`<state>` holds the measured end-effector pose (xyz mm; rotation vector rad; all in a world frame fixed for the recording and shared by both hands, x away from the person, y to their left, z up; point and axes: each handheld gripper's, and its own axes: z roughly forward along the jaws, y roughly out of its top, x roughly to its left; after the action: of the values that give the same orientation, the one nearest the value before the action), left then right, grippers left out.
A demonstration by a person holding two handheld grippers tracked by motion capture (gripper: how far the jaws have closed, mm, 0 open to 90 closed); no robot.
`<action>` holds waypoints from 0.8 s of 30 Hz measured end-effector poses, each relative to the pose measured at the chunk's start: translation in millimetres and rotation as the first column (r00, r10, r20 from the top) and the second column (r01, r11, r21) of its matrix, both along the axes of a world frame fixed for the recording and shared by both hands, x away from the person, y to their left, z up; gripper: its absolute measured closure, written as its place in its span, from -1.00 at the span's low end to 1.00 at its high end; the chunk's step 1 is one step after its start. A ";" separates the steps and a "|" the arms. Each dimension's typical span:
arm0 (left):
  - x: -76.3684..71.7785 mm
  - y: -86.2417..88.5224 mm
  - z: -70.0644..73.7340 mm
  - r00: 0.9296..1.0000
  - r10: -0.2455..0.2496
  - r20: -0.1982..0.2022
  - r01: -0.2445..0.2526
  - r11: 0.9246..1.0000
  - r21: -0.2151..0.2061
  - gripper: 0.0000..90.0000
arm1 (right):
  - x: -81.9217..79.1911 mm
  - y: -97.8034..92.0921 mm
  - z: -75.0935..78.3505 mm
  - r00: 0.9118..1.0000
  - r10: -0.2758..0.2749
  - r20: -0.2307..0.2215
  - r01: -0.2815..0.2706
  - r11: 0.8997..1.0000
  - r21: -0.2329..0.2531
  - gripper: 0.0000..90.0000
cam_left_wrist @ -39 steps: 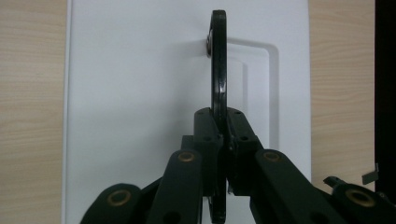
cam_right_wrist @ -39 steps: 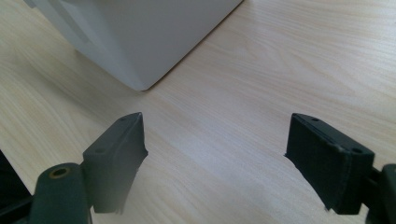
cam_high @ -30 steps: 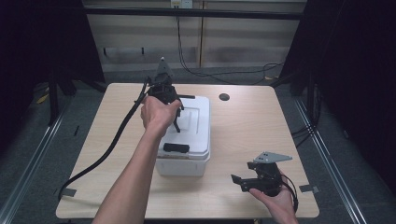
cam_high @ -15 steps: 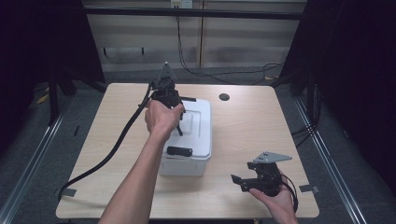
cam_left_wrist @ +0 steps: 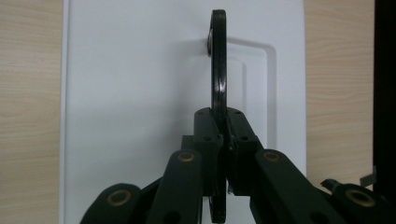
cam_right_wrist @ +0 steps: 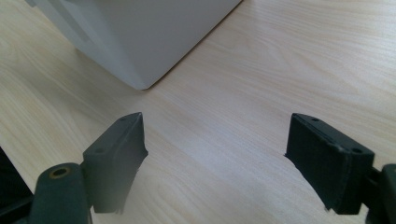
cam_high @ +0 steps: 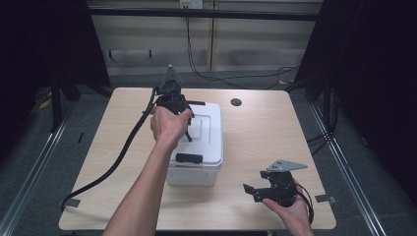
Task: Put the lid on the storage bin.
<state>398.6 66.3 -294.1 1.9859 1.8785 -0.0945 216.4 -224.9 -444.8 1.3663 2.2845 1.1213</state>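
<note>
A white lidded box stands mid-table, with a black latch at its near edge. My left gripper points down over the lid and is shut on the lid's thin black handle, which stands upright, edge-on, above the white lid. The left gripper's jaws are clamped on the handle's lower part. My right gripper is held low at the table's near right, open and holding nothing. In the right gripper view its fingertips are spread wide over bare wood, with the box's corner just beyond them.
A thick black cable trails from the left gripper across the table's left side to the near left corner. A round hole lies in the tabletop at the back right. Bare wood spreads right of the box.
My left hand and gripper have shifted slightly over the lid, still clamped on the handle. The right gripper has stayed in place, open.
</note>
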 end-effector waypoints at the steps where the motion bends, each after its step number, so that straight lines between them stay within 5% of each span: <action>1: -0.2 0.2 -0.7 1.000 0.009 -0.004 -0.009 1.000 -0.001 0.89 | -0.1 0.0 -0.1 1.000 0.001 0.001 -0.001 1.000 0.000 -0.57; 8: -0.5 6.3 -7.6 1.000 0.004 -0.012 -0.004 1.000 -0.025 0.89 | 0.0 -0.2 -0.2 1.000 0.001 0.000 -0.001 1.000 0.000 -0.57; 24: 3.0 -1.2 -15.6 0.999 -0.039 -0.031 0.040 0.999 0.018 0.80 | 0.0 -0.4 -0.1 1.000 0.000 0.000 0.000 1.000 0.002 -0.57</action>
<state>401.6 65.2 -309.6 2.0452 1.8657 -0.1200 216.4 -225.3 -444.9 1.3670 2.2844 1.1242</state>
